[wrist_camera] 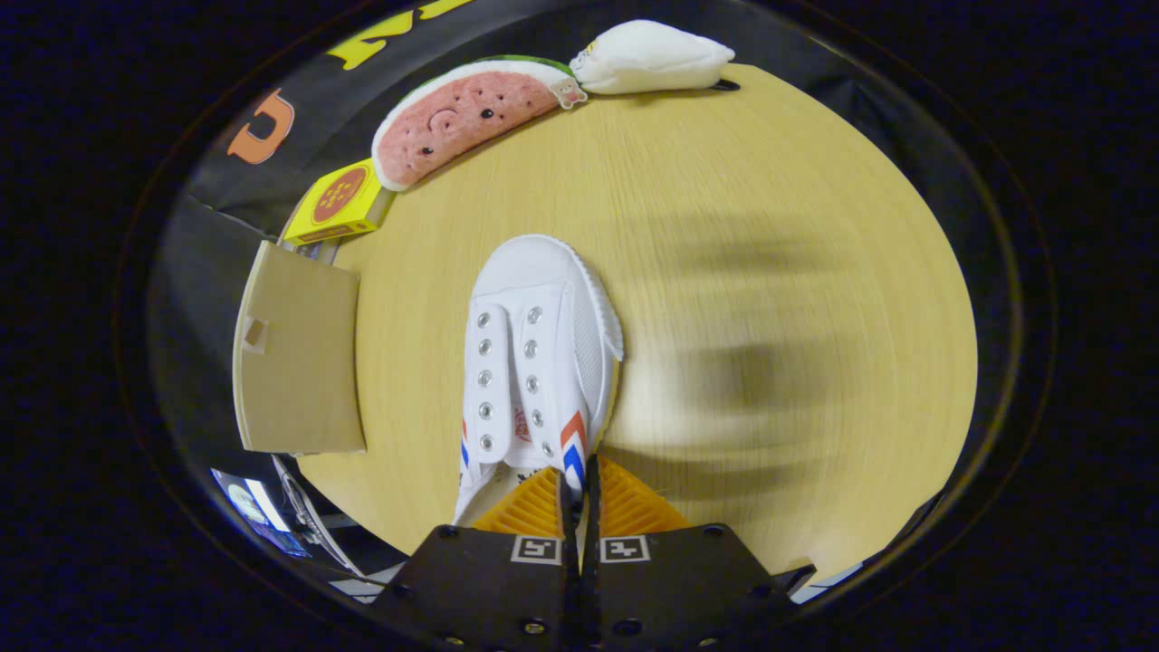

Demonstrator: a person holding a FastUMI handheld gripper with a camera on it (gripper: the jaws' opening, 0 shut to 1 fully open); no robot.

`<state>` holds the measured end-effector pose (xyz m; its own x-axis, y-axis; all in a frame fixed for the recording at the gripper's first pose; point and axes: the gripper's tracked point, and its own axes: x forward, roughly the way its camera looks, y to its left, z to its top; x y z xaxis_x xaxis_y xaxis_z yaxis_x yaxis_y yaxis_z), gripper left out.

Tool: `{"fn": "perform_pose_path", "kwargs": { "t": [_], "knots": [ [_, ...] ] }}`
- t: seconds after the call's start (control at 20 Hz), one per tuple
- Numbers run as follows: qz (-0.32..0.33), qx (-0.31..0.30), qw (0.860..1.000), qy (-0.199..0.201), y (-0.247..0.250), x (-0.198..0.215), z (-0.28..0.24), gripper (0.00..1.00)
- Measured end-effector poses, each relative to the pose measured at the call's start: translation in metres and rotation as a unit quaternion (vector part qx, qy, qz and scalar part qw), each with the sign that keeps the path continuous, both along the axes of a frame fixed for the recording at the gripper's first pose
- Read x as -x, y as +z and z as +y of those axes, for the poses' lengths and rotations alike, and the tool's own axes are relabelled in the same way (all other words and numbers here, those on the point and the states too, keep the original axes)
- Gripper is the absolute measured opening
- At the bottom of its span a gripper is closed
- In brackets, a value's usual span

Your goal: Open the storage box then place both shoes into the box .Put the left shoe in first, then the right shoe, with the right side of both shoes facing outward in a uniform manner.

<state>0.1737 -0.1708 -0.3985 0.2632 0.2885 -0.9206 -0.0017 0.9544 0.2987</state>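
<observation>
Jaws nearly closed, pinching the shoe's [534, 362] right collar wall at the heel end; the gripper [577, 493] holds it with the toe pointing ahead. Canvas looks light and soft, so the thin wall may fold; gripping by the collar seems right. Left of the jaws stands a cardboard flap [299, 362], probably the box. Beyond it lie a yellow carton [342, 201] and two plush toys [471, 118].

Wooden table [770, 226] carries a watermelon plush [462, 122], white pouch [647, 59], yellow box [340, 204], cardboard box [299, 362]
</observation>
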Motion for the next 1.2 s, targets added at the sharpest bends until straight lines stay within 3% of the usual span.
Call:
{"fn": "perform_pose_path", "kwargs": {
  "t": [0.25,0.7,0.9,1.2],
  "knots": [
    [-0.041,-0.025,0.999,-0.004,0.065,0.017,0.02,0.01],
    [-0.099,-0.013,0.993,0.054,0.162,0.016,0.156,0.01],
    [-0.099,-0.018,0.991,0.085,0.179,0.019,0.227,0.0],
    [-0.107,-0.012,0.992,0.064,0.166,0.008,0.316,0.0]
  ]
}}
